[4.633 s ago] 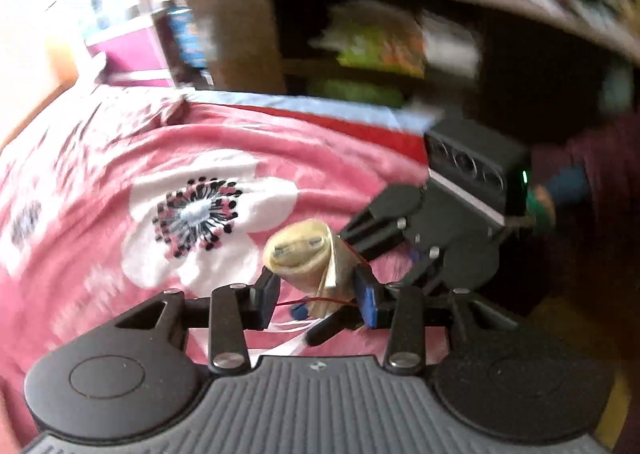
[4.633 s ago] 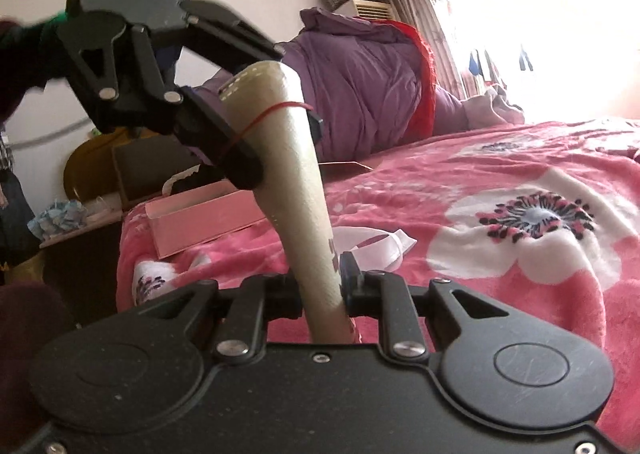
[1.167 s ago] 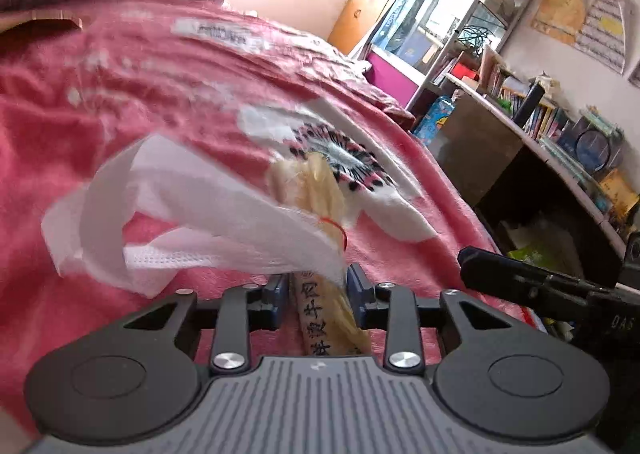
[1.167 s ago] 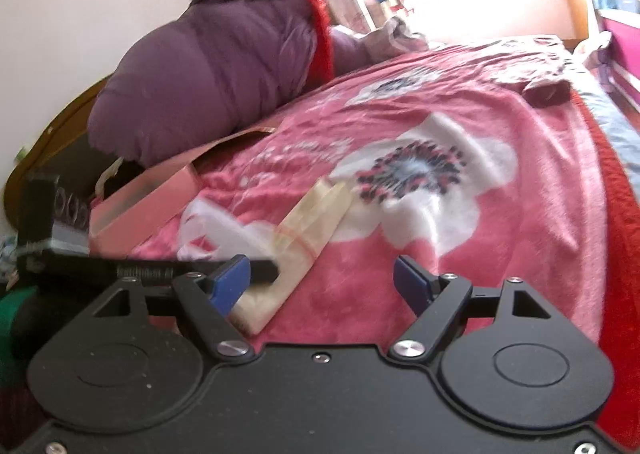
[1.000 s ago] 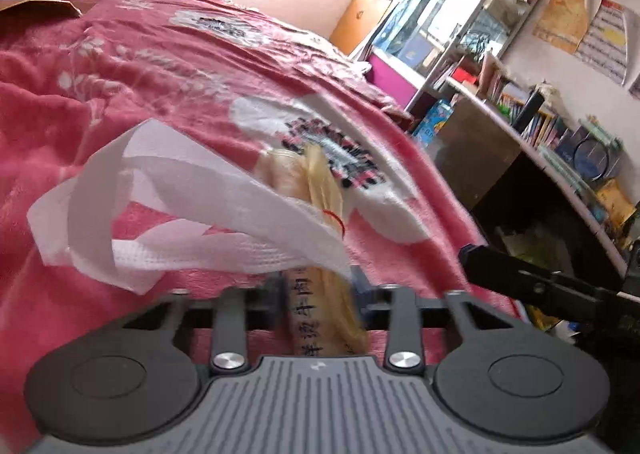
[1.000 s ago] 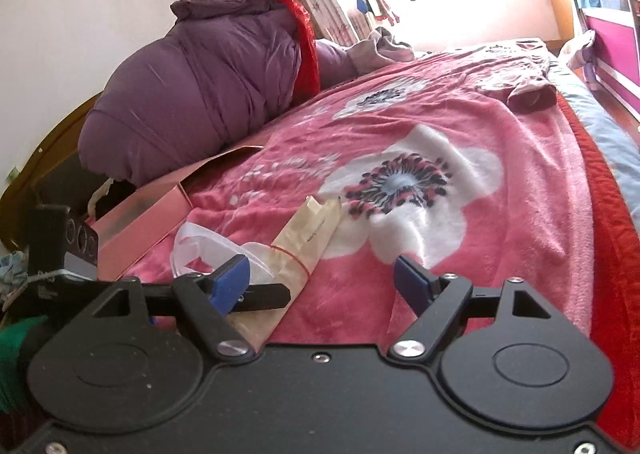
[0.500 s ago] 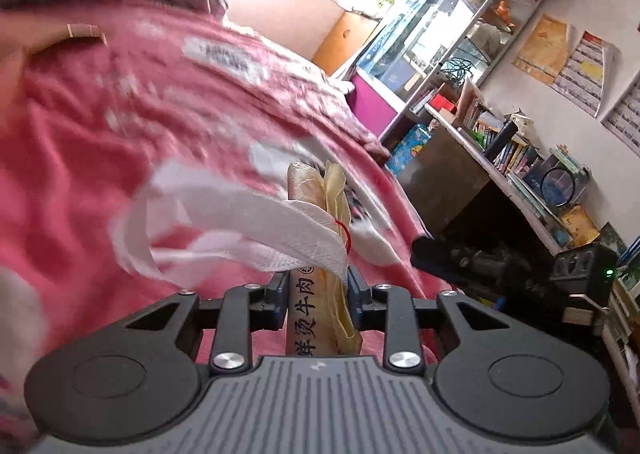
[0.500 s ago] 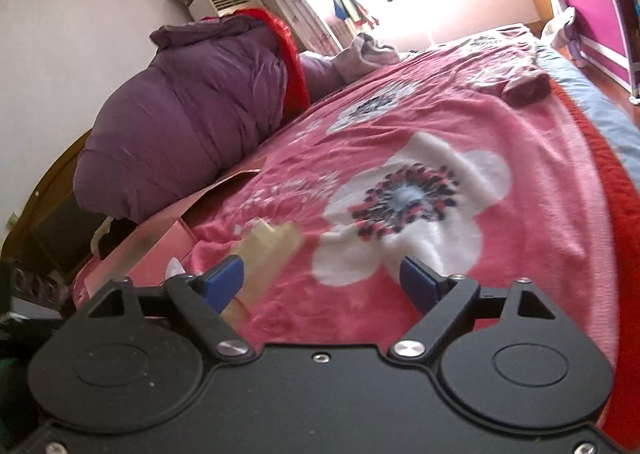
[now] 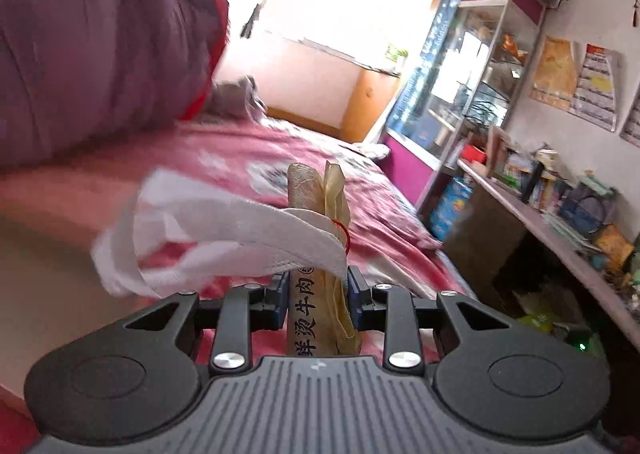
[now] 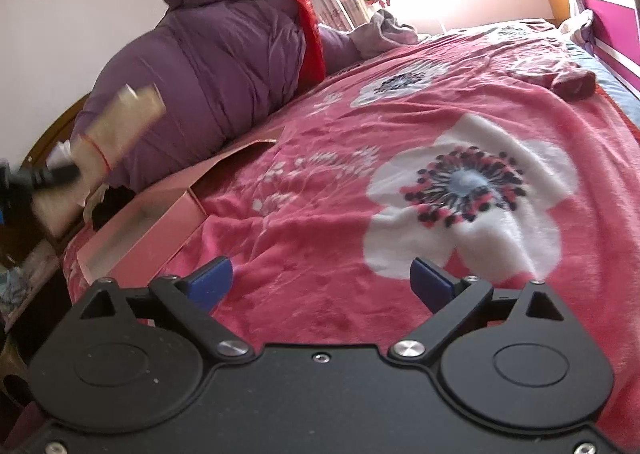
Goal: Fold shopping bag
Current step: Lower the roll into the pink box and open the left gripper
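Note:
The shopping bag (image 9: 318, 238) is rolled into a beige bundle with black printed characters, tied by a thin red band. Its white handles (image 9: 208, 238) hang out to the left. My left gripper (image 9: 318, 292) is shut on the bundle and holds it up in the air above the bed. In the right wrist view the same bundle (image 10: 120, 121) shows blurred at the far left, high above the blanket. My right gripper (image 10: 320, 278) hovers low over the pink flowered blanket (image 10: 400, 213), its jaws opening wide with nothing between them.
A pink cardboard box (image 10: 152, 225) lies open on the bed's left side. A purple quilt (image 10: 224, 65) is piled at the head of the bed. A glass cabinet (image 9: 472, 81) and a cluttered desk (image 9: 560, 213) stand beside the bed.
My left gripper has lifted the rolled bag off the blanket and swung it up and leftward. The right gripper's jaws have spread wider and it has drifted a little over the blanket.

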`<state>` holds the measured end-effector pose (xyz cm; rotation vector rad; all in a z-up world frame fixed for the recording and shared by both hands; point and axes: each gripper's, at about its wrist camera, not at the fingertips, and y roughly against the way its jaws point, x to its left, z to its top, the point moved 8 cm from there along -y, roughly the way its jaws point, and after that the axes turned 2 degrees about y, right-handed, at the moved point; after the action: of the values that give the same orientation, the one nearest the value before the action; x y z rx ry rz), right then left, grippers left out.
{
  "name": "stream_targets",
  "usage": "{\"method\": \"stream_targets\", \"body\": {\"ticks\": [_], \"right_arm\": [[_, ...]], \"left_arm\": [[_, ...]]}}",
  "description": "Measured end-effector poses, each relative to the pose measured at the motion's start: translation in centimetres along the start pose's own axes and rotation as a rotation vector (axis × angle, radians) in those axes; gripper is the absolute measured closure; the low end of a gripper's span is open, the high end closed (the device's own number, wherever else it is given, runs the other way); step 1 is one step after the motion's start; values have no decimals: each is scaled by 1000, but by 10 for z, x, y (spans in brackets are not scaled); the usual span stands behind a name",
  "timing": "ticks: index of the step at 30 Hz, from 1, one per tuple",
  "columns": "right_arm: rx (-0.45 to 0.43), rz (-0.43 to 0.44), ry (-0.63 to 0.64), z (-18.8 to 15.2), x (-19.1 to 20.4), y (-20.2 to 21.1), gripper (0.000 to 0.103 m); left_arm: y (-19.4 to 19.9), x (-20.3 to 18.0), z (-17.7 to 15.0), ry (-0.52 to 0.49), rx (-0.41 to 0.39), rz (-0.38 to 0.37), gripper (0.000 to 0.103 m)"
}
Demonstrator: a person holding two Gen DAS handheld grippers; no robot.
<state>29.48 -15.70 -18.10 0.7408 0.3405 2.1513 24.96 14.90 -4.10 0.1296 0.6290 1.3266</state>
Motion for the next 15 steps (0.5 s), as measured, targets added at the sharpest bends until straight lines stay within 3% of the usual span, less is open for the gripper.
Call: {"method": "stream_targets", "body": {"ticks": [8,15], "right_arm": [[26,-34,0,-3,2,-13,5],[60,-32,12,-9,6,-27,5]], "left_arm": [[28,57,35,-35,-35,132,74],[26,112,25,-45,32,238,74]]}}
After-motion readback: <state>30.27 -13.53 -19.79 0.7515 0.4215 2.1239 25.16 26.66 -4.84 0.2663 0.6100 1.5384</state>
